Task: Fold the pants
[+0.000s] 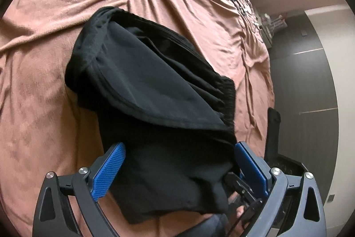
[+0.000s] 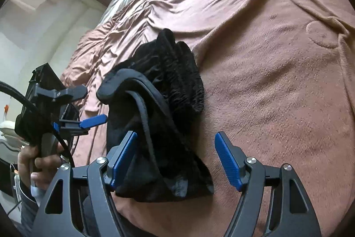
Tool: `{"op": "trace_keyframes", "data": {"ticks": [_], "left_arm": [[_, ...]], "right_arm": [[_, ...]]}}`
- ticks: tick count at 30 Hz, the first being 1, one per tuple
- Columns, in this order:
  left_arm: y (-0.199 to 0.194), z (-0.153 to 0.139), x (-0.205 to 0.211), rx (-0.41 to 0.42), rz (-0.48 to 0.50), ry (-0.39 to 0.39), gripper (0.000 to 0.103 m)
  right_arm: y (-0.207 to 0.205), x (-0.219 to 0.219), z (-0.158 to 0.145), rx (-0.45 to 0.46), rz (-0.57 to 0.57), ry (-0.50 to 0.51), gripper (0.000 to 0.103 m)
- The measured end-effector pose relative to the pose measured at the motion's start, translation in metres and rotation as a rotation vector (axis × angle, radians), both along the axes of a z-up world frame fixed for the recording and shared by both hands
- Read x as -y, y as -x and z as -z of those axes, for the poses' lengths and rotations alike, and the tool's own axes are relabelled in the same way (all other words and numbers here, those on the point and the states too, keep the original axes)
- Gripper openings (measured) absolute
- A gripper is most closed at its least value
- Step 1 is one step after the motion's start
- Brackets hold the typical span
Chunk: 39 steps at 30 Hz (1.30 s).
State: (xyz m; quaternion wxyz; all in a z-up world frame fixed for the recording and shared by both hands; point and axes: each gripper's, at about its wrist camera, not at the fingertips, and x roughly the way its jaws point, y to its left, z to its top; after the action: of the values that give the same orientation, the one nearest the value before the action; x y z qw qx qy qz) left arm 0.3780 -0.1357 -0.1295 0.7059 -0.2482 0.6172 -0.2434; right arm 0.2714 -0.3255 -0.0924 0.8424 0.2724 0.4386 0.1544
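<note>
The black pants (image 1: 155,81) lie as a folded bundle on the pink blanket (image 1: 44,59), near the bed's edge. My left gripper (image 1: 179,146) stands wide open, straddling the near end of the bundle, and its blue pads (image 1: 108,170) do not press the cloth. In the right wrist view the pants (image 2: 173,86) show their ruched waistband (image 2: 184,72) on the far side. My right gripper (image 2: 175,133) is open over the bundle's near corner, left pad by the cloth, right pad over bare blanket (image 2: 277,92). The left gripper (image 2: 95,103) also shows there, open beside the bundle's left end.
The bed's edge runs down the right of the left wrist view, with dark floor (image 1: 310,81) beyond. A person's hand (image 2: 37,161) holds the left gripper's handle, with a black cable (image 2: 20,92) looping off it. Pale walls (image 2: 44,26) stand past the bed.
</note>
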Motion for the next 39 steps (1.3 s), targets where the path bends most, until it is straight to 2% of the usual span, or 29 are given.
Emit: {"op": "trace_keyframes", "data": {"ticks": [9,13,17,19,21,26,27,31,33,39], "left_arm": [[-0.024,0.029,-0.013,0.003,-0.067,-0.036,0.099],[-0.034,0.035,-0.018,0.029,-0.105,0.007,0.097],[-0.039,0.024,-0.032,0.076,-0.177,-0.008,0.066],[-0.043,0.018,-0.036,0.081,-0.196,-0.027,0.055],[-0.045,0.013,-0.037,0.084,-0.196,-0.044,0.037],[-0.048,-0.004,-0.037,0.115,-0.187,-0.068,0.028],[-0.048,-0.007,-0.036,0.120,-0.181,-0.072,0.023],[-0.051,-0.017,-0.029,0.121,-0.168,-0.071,0.021],[-0.052,-0.023,-0.026,0.126,-0.156,-0.073,0.021],[-0.051,-0.028,-0.025,0.121,-0.134,-0.140,0.021]], "right_arm": [[-0.005,0.000,0.005,0.001,-0.011,0.002,0.071],[-0.004,-0.002,0.007,0.010,-0.015,0.005,0.071],[-0.002,-0.001,0.007,0.019,-0.015,0.006,0.070],[0.000,-0.001,0.006,0.023,-0.021,0.004,0.064],[0.002,-0.001,0.005,0.026,-0.027,-0.005,0.059],[0.004,-0.002,0.006,0.034,-0.051,-0.019,0.053],[0.004,-0.002,0.007,0.030,-0.057,-0.023,0.049],[0.004,-0.003,0.009,0.016,-0.074,-0.030,0.023],[0.006,-0.001,0.008,0.021,-0.085,-0.041,0.016],[0.008,0.002,0.006,0.032,-0.086,-0.046,0.012]]}}
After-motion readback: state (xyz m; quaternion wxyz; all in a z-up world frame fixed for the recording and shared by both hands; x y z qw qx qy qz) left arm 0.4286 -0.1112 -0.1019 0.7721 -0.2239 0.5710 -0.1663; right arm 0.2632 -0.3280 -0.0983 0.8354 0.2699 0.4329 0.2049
